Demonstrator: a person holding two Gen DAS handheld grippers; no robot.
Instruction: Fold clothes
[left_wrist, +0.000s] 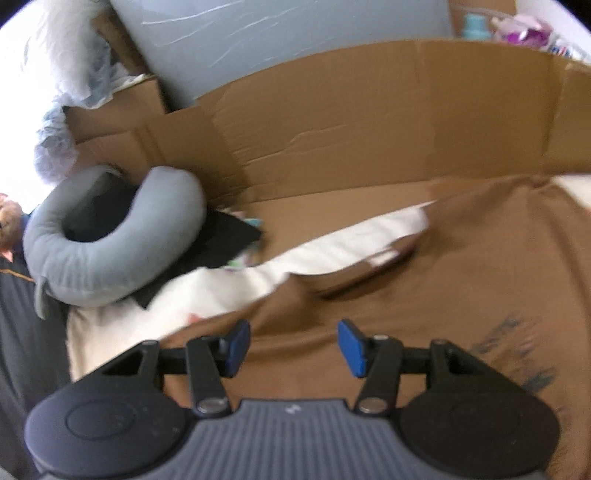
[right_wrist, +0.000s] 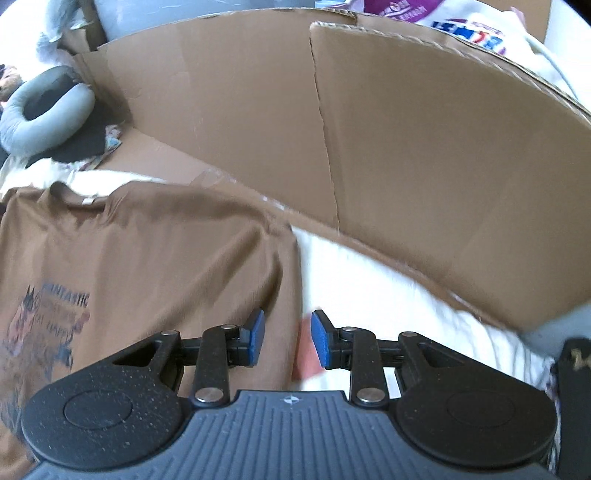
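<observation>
Barely started: brown T-shirt (right_wrist: 155, 258) lies flat, print up, on white bedding (right_wrist: 369, 288) near the cardboard wall (right_wrist: 406, 147); no fold visible. Left gripper (left_wrist: 293, 347) and right gripper (right_wrist: 286, 338) both parted, empty, above it.

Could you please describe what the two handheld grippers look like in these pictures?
The left gripper and right gripper look alike: a dark grey ribbed body with a small white mark at its front edge, a round black housing on each side, black linkage arms with silver pivot pins, and two flat blue finger pads. No cables, hands or sleeves are visible.
</observation>
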